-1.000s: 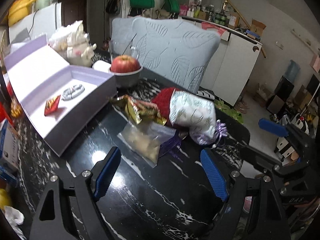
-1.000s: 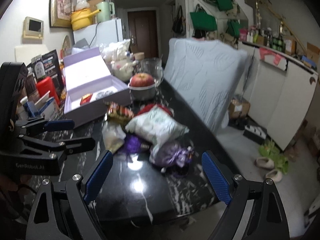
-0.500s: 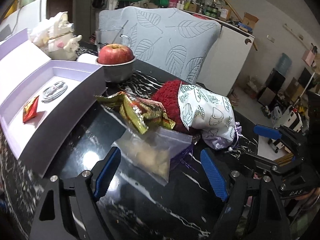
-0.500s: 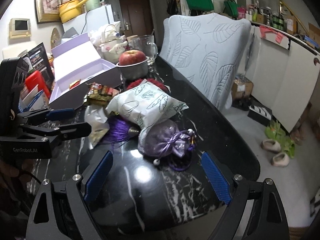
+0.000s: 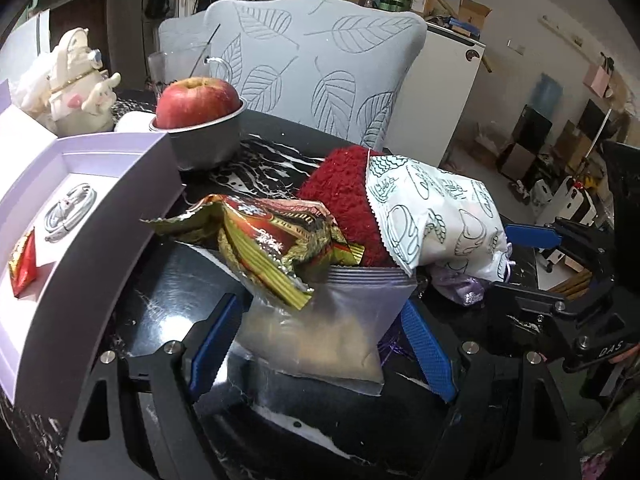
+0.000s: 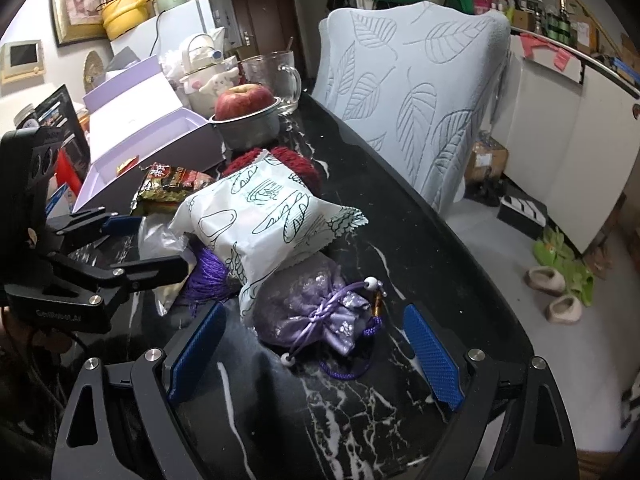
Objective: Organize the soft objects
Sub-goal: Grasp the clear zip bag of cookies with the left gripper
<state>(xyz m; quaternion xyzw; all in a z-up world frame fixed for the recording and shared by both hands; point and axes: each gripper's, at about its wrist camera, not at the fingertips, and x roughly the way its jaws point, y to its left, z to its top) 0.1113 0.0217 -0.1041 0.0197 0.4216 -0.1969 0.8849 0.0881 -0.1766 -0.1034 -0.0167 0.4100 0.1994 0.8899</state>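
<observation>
A pile of soft things lies on the black marble table. My left gripper is open, its jaws on either side of a clear zip bag of pale powder. Behind it lie a red-gold snack wrapper, a red fuzzy item and a white printed packet. My right gripper is open around a purple drawstring pouch. The white packet rests on the pouch and on a purple tassel.
An open lilac box holds a coiled cable and a red sachet at the left. A grey bowl with an apple, a glass mug and a plush toy stand behind. A leaf-patterned chair back borders the table's right edge.
Both grippers have moved forward into the pile. The left one now straddles the clear zip bag, the right one straddles the purple pouch. Both stay open.
</observation>
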